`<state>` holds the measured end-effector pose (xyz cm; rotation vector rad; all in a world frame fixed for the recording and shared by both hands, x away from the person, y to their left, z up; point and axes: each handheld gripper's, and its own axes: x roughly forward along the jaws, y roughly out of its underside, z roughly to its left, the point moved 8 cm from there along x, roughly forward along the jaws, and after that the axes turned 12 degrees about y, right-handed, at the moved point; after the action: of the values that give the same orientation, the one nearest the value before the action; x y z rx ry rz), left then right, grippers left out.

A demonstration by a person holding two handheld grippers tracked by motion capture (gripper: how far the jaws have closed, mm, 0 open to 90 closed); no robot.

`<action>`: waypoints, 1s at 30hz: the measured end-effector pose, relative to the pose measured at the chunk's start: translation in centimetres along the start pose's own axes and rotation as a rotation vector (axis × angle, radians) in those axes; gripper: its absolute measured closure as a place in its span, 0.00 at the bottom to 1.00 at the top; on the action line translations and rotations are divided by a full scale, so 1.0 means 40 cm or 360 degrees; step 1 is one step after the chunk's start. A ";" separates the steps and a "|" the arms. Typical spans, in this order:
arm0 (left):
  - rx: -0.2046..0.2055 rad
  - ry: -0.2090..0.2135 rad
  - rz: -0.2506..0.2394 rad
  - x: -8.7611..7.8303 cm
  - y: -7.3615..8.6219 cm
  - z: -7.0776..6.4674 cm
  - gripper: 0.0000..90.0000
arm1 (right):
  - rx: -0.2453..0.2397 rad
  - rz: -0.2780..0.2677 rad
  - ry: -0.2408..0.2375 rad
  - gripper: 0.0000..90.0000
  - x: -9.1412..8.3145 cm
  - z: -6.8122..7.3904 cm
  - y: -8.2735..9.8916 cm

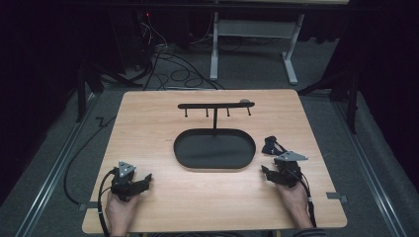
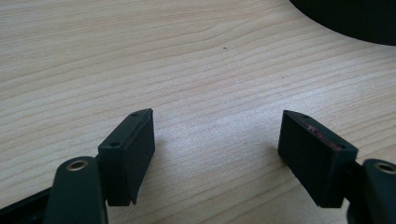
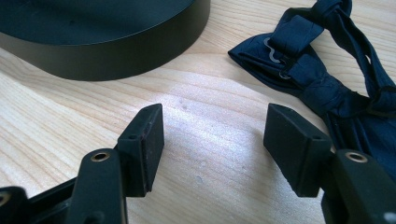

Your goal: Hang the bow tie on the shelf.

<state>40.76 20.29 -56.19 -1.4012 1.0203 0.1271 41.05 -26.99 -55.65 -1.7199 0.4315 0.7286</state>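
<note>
1. Dark navy fabric bow tie (image 3: 317,70) lies on the wooden worktop (image 1: 148,128), just beyond the right claw (image 3: 215,140), long axis running near-to-far.
2. Right claw spread, empty, nearer; left claw (image 2: 217,154) spread, well apart.

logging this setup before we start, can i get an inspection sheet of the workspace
Surface: wooden table, bare wood between both sets of jaws.
Job's things: black stand with hooks, rising from an oval black tray; dark blue bow tie lying beside the tray, ungripped.
Clutter: nothing seen.
Grippers: left gripper and right gripper both open, low over the table.
Cables: one trails from each gripper; loose cables on the floor.
Surroundings: grey carpet, white table legs, dark room.
</note>
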 end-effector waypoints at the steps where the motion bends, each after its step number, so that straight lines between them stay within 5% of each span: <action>1: 0.0000 0.0000 0.0000 0.000 0.000 0.000 0.31 | 0.0004 0.0000 -0.0004 0.44 0.000 0.000 0.000; 17: 0.0003 0.0005 0.0008 -0.001 0.001 0.001 0.31 | 0.0032 -0.0051 -0.0049 0.47 -0.032 0.001 -0.013; 30: 0.0002 0.0008 0.0011 -0.002 0.001 0.001 0.31 | 0.0102 -0.0055 -0.0053 0.54 -0.064 -0.036 -0.006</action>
<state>40.71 20.35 -56.18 -1.3974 1.0290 0.1279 39.67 -28.51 -53.54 -1.6493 0.3972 0.7107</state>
